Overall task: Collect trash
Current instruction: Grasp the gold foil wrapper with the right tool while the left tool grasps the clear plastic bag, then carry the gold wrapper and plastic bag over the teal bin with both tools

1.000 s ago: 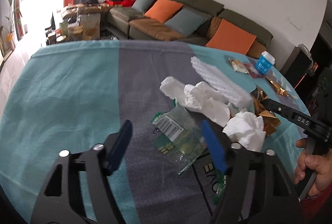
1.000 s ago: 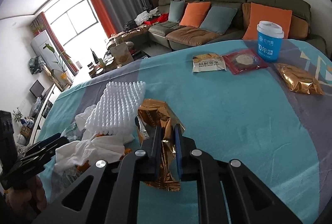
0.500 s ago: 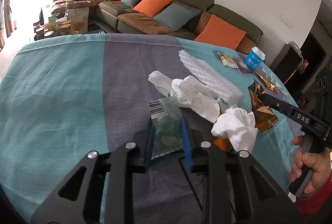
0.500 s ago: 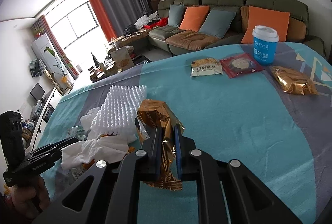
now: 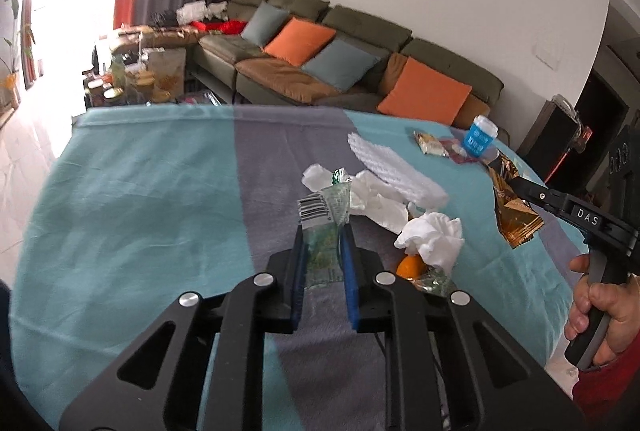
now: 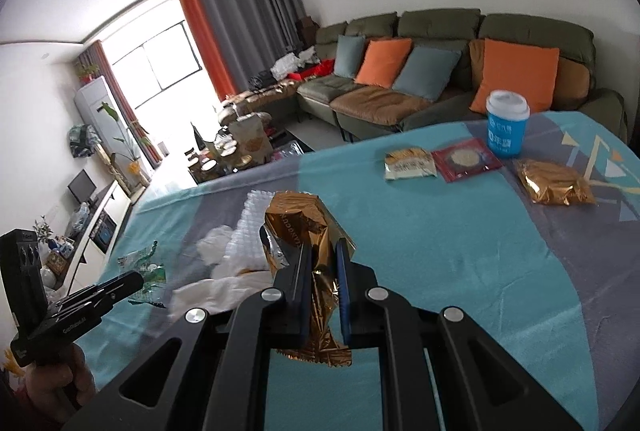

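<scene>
Both grippers clamp wrappers above the trash pile.

The left gripper [image 5: 323,255] pinches a clear green wrapper [image 5: 325,215], barcode end upward, long axis along its fingers. The right gripper [image 6: 323,273] grips a crumpled gold wrapper [image 6: 308,231], lettering unreadable. The crumpled tissues [image 5: 430,237] lie just right of the left jaws, nearer that hand; beyond them stand foam sheet [image 5: 394,169] and blue cup [image 6: 506,125]. "DAS" marks the right gripper.

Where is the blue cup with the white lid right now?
The blue cup stands upright at the table's far edge in the right wrist view, beside the red packet, before the orange cushion.
</scene>
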The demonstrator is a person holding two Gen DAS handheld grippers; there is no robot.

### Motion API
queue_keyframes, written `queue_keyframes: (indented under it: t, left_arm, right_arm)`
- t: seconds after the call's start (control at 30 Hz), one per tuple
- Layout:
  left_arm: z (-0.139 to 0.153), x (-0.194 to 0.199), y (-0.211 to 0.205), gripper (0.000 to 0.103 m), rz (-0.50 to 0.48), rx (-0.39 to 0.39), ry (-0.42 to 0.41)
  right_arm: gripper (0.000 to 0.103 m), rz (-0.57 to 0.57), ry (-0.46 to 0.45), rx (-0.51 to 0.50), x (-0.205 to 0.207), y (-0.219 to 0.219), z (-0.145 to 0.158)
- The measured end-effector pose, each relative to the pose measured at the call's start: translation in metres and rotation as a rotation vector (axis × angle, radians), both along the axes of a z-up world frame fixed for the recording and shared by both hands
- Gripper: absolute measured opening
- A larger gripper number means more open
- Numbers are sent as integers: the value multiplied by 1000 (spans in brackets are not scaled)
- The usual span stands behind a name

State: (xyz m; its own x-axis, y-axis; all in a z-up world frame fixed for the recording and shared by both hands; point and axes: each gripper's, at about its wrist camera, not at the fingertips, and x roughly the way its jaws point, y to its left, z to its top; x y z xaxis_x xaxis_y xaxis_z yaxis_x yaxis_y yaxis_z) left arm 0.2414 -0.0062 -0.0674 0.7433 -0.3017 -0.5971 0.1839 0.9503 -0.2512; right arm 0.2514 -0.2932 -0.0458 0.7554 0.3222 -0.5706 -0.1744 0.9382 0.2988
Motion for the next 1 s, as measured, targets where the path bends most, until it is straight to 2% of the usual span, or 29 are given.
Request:
queue_keyframes:
  t: [0.23, 0.47, 0.73, 1.0]
  left_arm:
    - [32, -46, 18, 16, 52, 36, -103]
    - [57, -84, 41, 17, 125, 68, -178]
    - [79, -134, 91, 17, 278, 100, -240]
    - [89, -180, 151, 17, 455, 124, -245]
  right_arm:
    - [10, 67, -63, 10, -27, 25, 25]
    - [10, 192, -117, 24, -50, 70, 46]
    - [10, 406, -174, 25, -64, 148, 64]
    - [10, 592, -191, 45, -66, 224, 75]
